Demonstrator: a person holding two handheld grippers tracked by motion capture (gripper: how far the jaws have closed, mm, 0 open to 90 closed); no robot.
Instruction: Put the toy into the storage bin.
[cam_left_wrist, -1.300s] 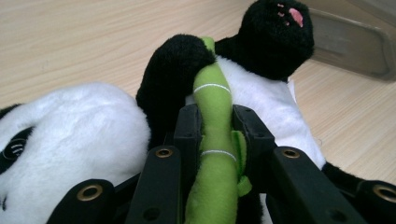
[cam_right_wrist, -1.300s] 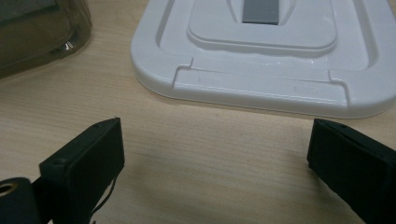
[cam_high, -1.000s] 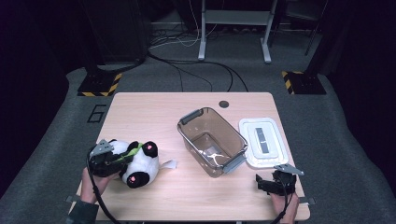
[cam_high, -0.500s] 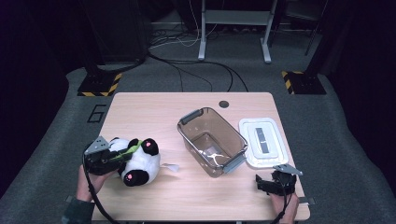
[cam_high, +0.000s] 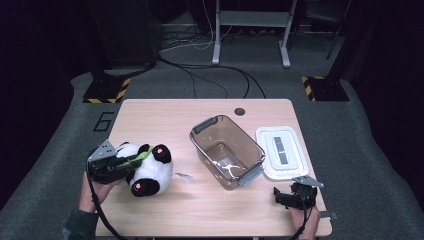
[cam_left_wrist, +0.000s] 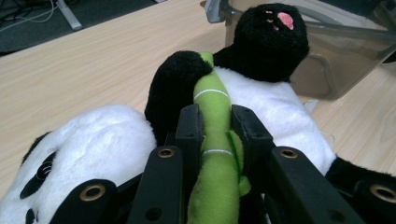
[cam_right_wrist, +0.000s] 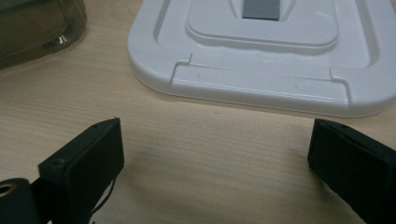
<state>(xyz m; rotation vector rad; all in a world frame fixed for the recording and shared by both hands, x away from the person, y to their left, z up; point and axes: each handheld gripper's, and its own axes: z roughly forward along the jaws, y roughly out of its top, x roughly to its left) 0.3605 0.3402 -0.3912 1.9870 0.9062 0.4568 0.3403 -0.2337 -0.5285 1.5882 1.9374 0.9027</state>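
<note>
Currently listed, largest first: tabletop; clear bin, open, mid-table; white lid beside it; plush panda at the near left edge. My left gripper has its fingers pinched narrow on the panda's green bamboo stalk; my right gripper rests with fingers wide, holding nothing. Risk, as I judge it: the thin stalk slips or stretches and the panda drops short of the bin.

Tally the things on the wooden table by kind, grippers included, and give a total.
Black-and-white plush panda with green bamboo stalk: 1
Clear brownish plastic bin with grey handles: 1
White plastic lid with grey centre strip: 1
Black hand-held grippers: 2, the left gripper shut on the stalk, the right gripper with jaws open
Total: 5
</note>
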